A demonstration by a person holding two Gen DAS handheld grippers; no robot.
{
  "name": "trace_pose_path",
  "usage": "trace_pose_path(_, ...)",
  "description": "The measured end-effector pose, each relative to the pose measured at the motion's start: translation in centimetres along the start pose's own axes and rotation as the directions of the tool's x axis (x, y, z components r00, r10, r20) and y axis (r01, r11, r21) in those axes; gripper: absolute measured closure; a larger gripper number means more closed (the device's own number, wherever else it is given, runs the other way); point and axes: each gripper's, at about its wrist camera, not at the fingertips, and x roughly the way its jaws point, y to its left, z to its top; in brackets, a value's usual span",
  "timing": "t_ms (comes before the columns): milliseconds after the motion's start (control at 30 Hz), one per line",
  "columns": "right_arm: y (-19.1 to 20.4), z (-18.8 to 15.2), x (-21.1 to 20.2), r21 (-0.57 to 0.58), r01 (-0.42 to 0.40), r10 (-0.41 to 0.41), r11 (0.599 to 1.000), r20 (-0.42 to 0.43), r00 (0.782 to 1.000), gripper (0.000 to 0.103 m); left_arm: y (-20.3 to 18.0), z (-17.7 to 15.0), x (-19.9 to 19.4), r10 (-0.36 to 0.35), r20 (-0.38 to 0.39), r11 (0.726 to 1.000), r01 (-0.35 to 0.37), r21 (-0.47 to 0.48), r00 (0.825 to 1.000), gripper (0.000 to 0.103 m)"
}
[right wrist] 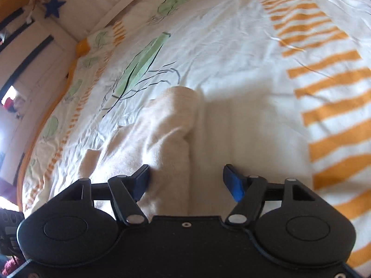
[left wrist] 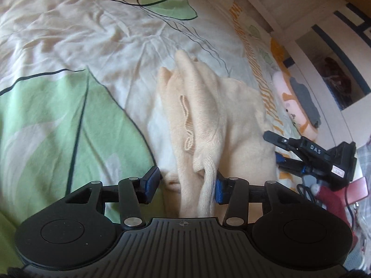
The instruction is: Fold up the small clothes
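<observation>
Your left gripper (left wrist: 183, 188) stands part open. The garment (left wrist: 208, 120) lies between the jaws; a rolled hem brushes the right pad (left wrist: 219, 188), the left pad is clear of cloth. No firm pinch seen; treat it as a loose straddle, not a grip.

Garment: a peach knit, bunched on the bedsheet (left wrist: 69, 34), its long axis running from your left gripper toward 12 o'clock, tip leaning to 11.

Your right gripper (right wrist: 186, 181) is wider open, nothing held. In its view the knit sits at 11 to 12 o'clock, its edge just beside the left pad (right wrist: 142, 181); bare sheet fills the gap.

From the left view, the right gripper sits at 3 o'clock, beside the knit's right edge.

Judgement: the left is nearer, already astride the near end.
</observation>
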Motion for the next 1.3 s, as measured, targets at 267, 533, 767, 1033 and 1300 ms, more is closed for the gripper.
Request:
trace_pose_path(267,2.2,-0.9,-3.0,-0.101,0.011,0.001,0.995,0.121,0.993,0.028,-3.4,-0.2,-4.8,0.122,0.164,0.982,-0.143,0.123,0.979,0.058)
trace_pose_path(533,5.8,-4.0,-4.3,-0.275,0.139,-0.088,0.951,0.190,0.978,0.020,-8.5,1.8,-1.8,0.203,0.286,0.910,-0.288,0.300,0.937,0.058)
trace_pose_path(767,6.5,-6.5,-2.2,-0.370,0.265,-0.213,0.890,0.175,0.961,0.017,-6.9,2.6,4.2,0.382,0.296,0.802,-0.473,0.364,0.875,0.055)
trace_pose_path(1033,4.9,-7.1,-2.3,-0.270,0.264,-0.229,0.926,0.155,0.961,0.008,-5.7,3.5,4.8,0.393,0.273,0.811,-0.471,0.347,0.878,0.052)
trace_pose_path(1300,6.7,-3.5,-2.4,-0.304,0.313,-0.215,0.900,0.316,0.924,0.008,-4.7,4.1,4.8,0.370,0.231,0.862,-0.425,0.277,0.900,0.051)
